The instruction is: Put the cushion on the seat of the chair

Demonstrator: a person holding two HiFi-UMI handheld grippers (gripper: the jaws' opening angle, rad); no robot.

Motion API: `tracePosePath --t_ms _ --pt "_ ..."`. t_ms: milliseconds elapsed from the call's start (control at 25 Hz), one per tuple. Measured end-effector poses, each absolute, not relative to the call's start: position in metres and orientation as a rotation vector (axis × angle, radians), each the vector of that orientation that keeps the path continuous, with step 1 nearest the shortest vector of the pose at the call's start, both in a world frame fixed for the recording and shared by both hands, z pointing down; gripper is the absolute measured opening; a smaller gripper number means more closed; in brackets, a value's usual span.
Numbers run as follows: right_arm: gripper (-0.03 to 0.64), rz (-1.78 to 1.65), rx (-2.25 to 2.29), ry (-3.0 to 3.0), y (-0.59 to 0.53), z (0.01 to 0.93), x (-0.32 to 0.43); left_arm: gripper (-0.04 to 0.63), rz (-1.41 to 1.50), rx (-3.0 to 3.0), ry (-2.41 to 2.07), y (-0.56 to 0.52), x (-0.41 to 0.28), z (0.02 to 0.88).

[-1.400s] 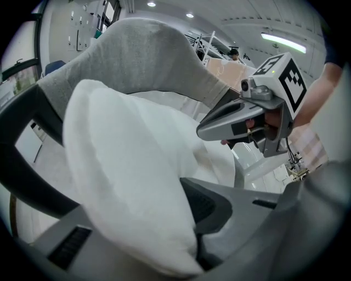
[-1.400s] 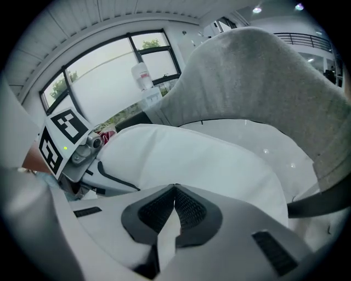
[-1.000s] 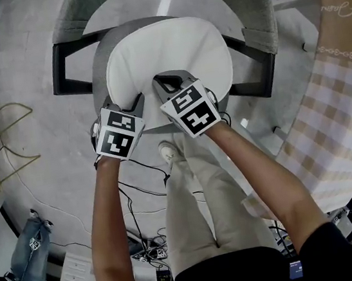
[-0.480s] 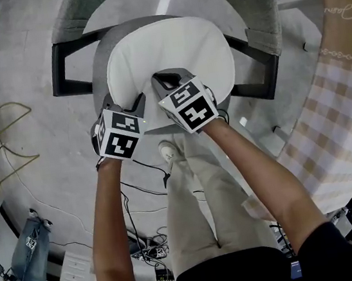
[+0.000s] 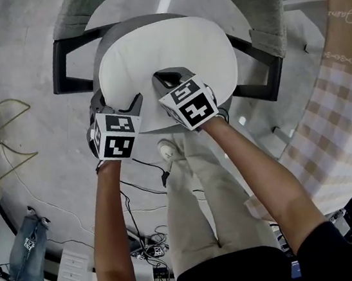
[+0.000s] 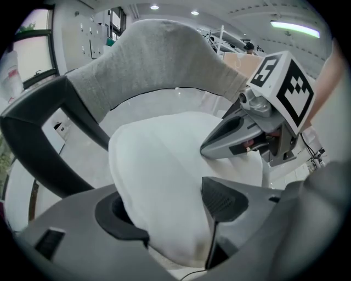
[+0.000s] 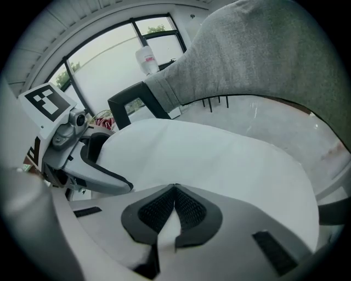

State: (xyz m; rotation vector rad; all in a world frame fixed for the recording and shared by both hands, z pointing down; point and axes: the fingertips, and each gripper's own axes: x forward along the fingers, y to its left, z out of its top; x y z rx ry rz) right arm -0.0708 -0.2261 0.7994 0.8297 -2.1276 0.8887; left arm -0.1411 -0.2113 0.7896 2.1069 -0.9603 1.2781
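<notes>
A white cushion [image 5: 164, 54] lies on the seat of a chair with a grey curved back [image 5: 248, 3] and black armrests [image 5: 62, 68]. My left gripper [image 5: 119, 105] is at the cushion's near left edge. Its jaws have just been opening and now stand wide, and the cushion's rim [image 6: 164, 164] bulges loosely between them. My right gripper [image 5: 167, 79] is shut on a thin fold of the cushion's front edge [image 7: 219, 159]. In the right gripper view its pads [image 7: 189, 208] nearly meet on the fabric. The seat under the cushion is mostly hidden.
A table with a checked cloth [image 5: 335, 114] stands close on the right. Cables [image 5: 138, 194] trail on the floor by the person's legs and shoe [image 5: 168, 151]. A yellow wire frame [image 5: 6, 134] lies on the floor at left, with clutter at the lower left.
The left gripper's jaws have gone from closed on the cushion's edge to wide apart, and the gripper has shifted slightly left. The cushion's left side now lies wider over the seat. The right gripper stays put.
</notes>
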Motion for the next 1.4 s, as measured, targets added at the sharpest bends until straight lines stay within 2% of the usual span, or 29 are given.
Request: tracePosePath --t_ms 520,720,1080,1240,1400 --pt "0.018 0.900 0.865 -2.107 -0.229 0.807 -0.071 0.333 1.281 2.009 -1.204 -0.216 -0.184 0.775" --pt "0.018 0.918 0.887 -2.109 -0.230 0.805 -0.069 0.321 1.322 2.047 -1.157 -0.210 -0.172 0.774" --pt "0.018 0.932 0.988 -2.153 -0.254 0.789 -0.048 0.065 1.391 2.121 -1.067 -0.192 -0.148 0.785" --pt "0.018 0.912 1.017 -2.133 -0.263 0.789 -0.029 0.009 1.422 2.131 -1.042 -0.186 -0.143 0.790" --pt "0.018 0.886 1.054 -2.102 -0.275 0.791 -0.004 0.006 1.430 2.134 -0.999 -0.177 -0.134 0.795"
